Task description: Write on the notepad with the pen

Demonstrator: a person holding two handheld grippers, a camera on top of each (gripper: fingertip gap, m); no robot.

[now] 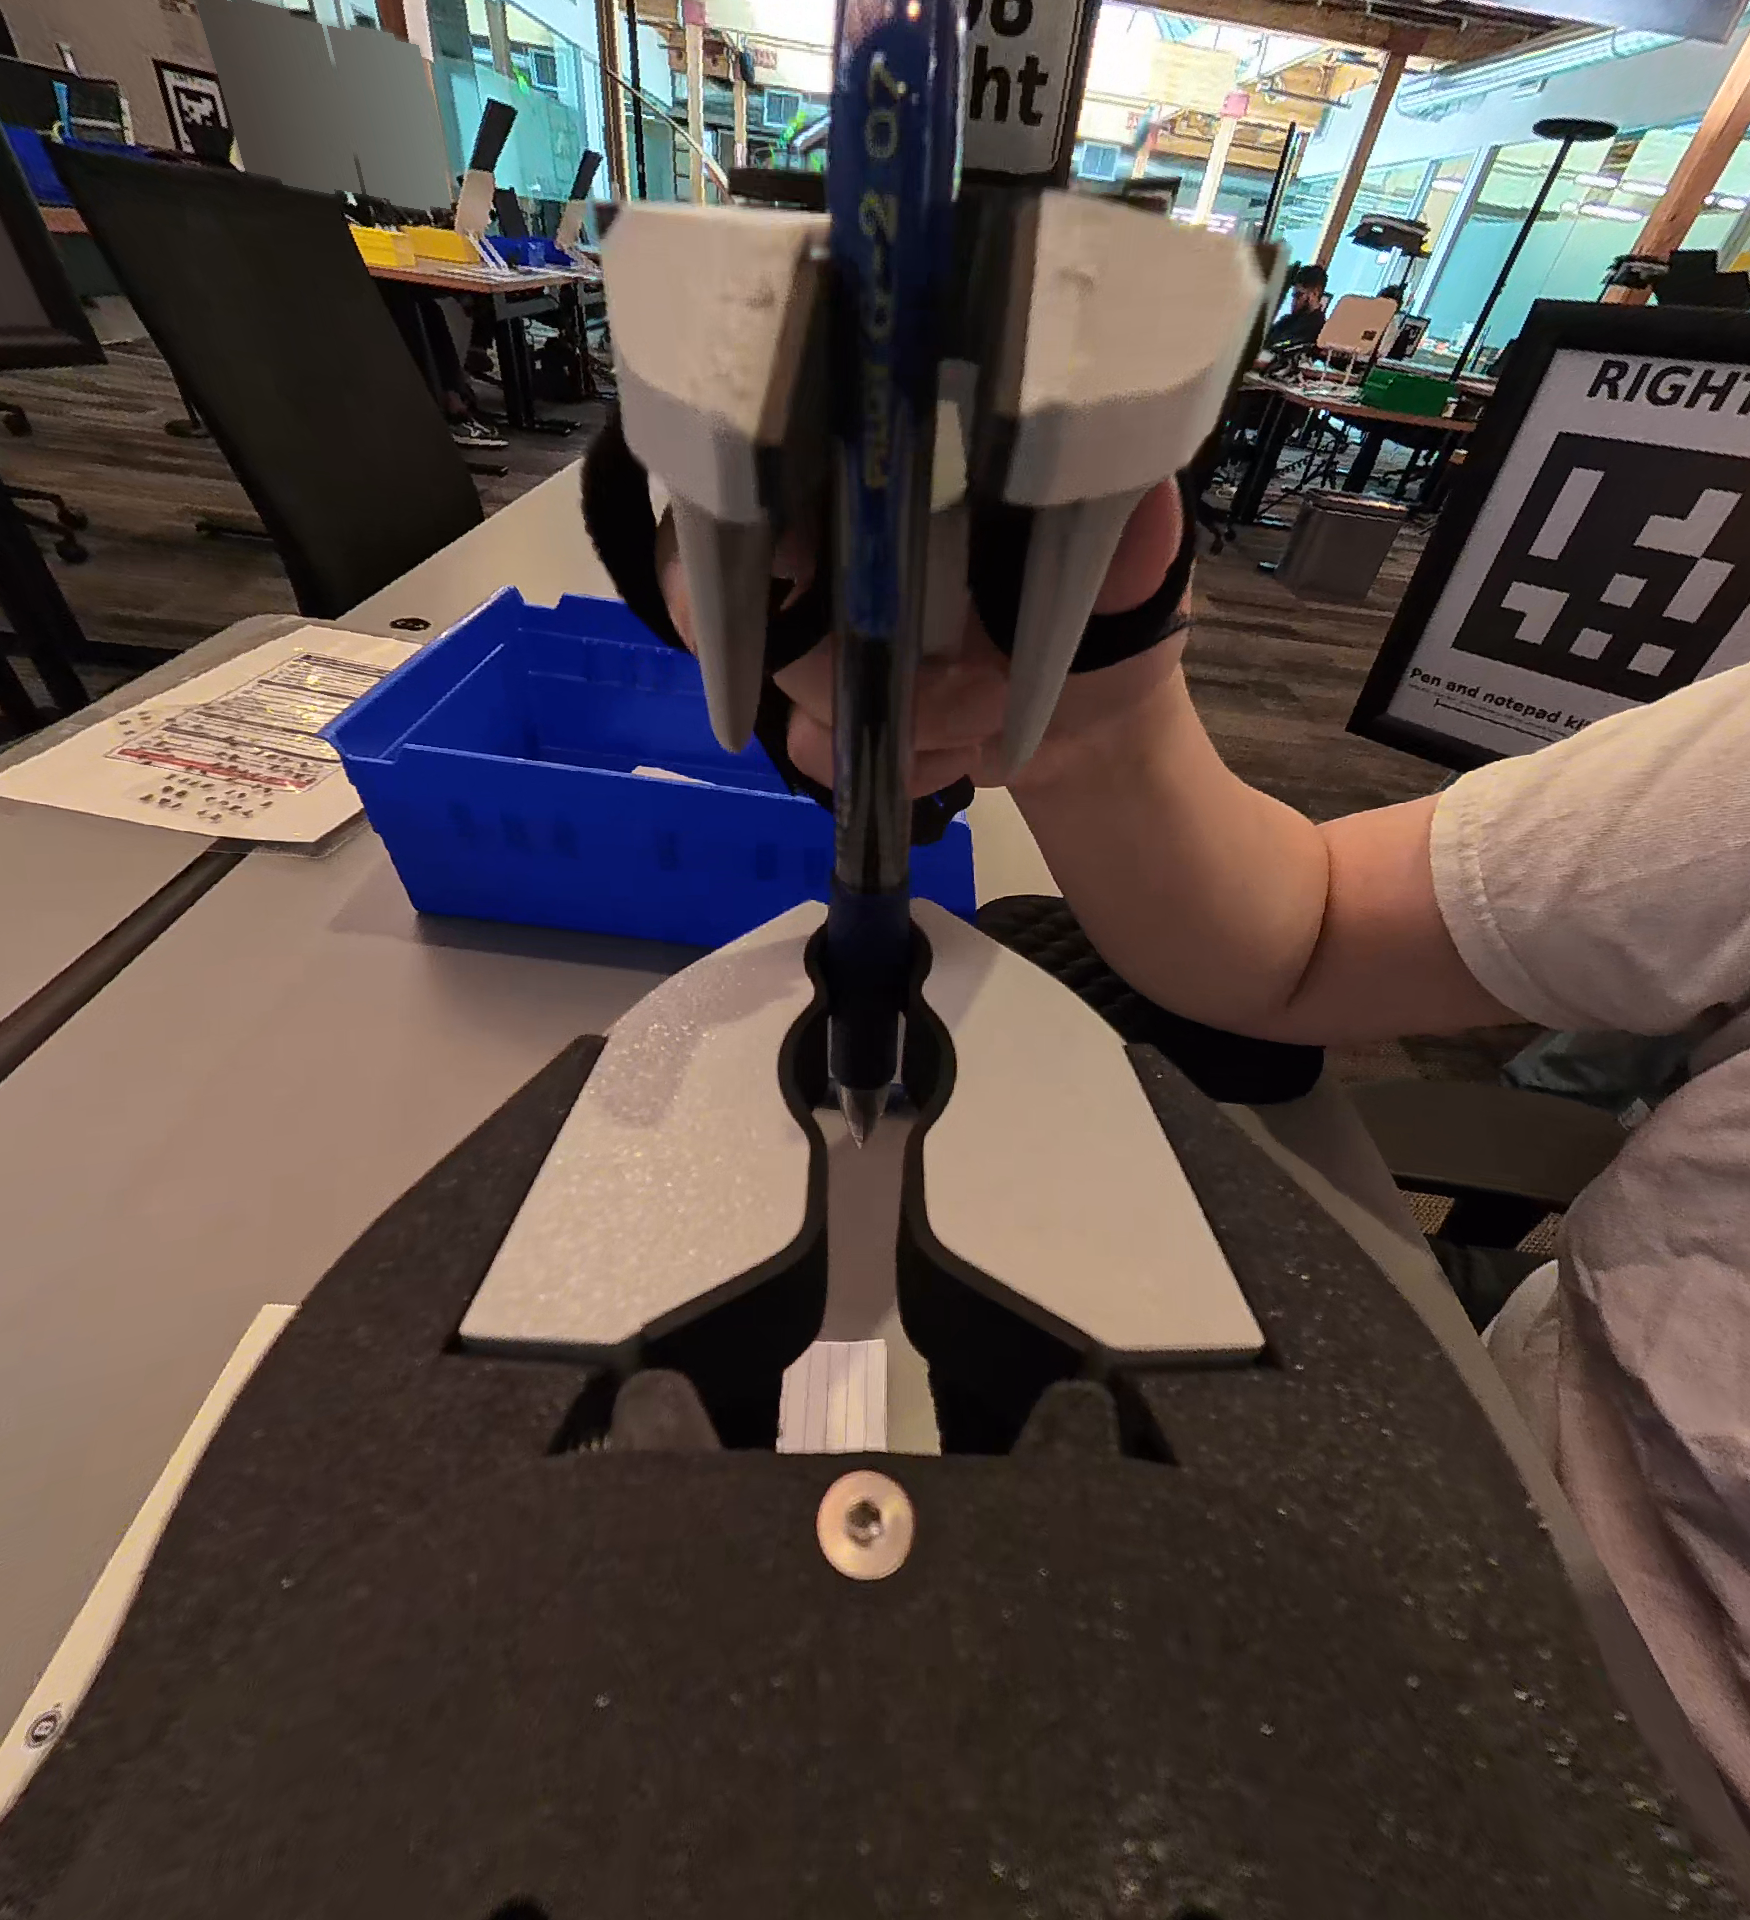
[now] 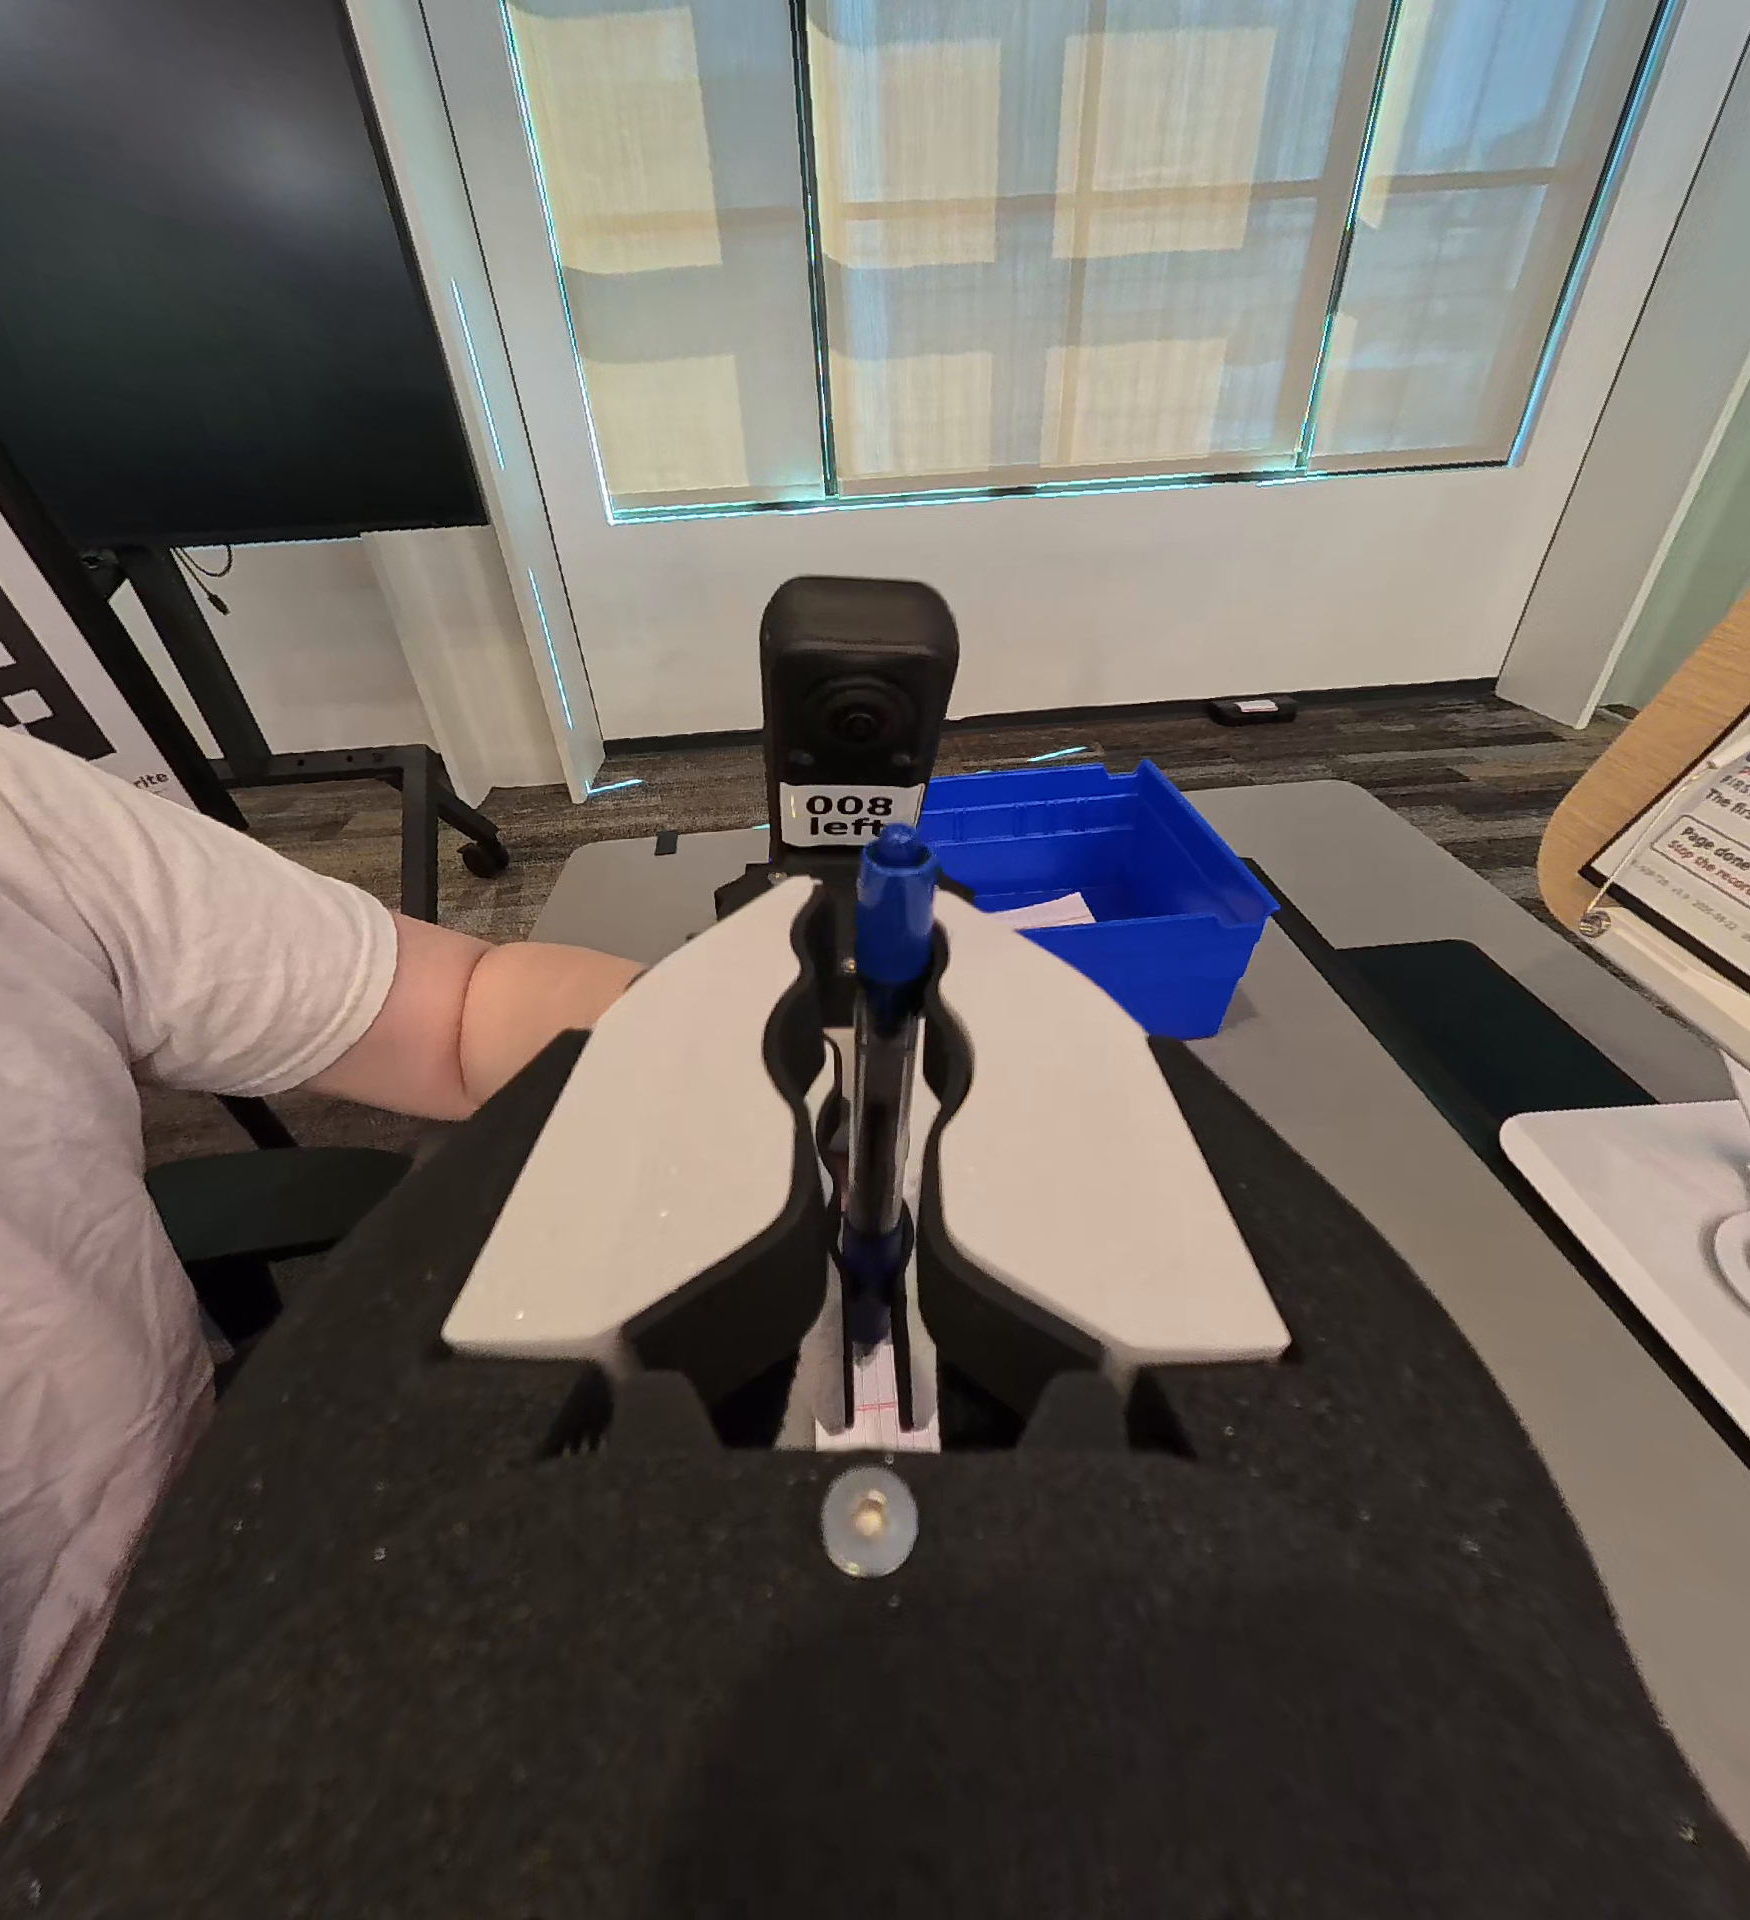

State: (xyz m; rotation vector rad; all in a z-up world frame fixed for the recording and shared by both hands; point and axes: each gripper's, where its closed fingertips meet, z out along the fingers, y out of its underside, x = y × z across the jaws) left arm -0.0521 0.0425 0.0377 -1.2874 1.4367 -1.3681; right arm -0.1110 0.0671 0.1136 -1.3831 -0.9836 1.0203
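While both claws faced each other over the table (image 1: 175, 1039), the pen (image 1: 876, 520) stood upright btwn them, tip down: right claw (image 2: 866, 997) clamped its upper barrel, left claw (image 1: 866, 997) pinched the grip nr the tip. Light, stiff, prob. slick; hold low. Notepad (image 1: 835, 1408) lay just below.

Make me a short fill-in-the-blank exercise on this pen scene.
The pen has a ___ barrel.
The left gripper and the right gripper make ___ grippers holding it.
On the table behind them stands a blue ___.
Missing words: blue; two; bin.
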